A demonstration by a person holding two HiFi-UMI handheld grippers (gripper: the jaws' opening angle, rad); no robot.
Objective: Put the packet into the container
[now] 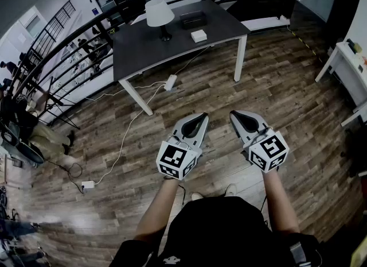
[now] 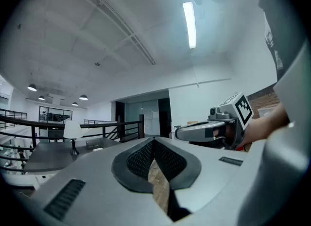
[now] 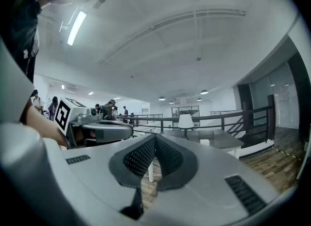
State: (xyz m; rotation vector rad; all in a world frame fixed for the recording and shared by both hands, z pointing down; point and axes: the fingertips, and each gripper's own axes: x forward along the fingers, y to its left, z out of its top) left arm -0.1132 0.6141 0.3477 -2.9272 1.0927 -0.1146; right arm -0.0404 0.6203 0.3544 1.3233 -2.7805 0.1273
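Both the left tool [image 1: 199,118] and the right tool [image 1: 236,115] are pinched fully closed on nothing. They are held level over the worn plank floor [image 1: 287,82], well short of the matte grey table [image 1: 223,27] on its white legs. The small white packet [image 1: 199,35] lies there just beside the dark boxy container [image 1: 192,19], near a white-shaded lamp [image 1: 159,12], and a thin white cable [image 1: 133,123] trails over the floor past the table's near leg.

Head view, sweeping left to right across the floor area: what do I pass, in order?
white adapter on its cable → left gripper → right gripper → white furniture at the right edge
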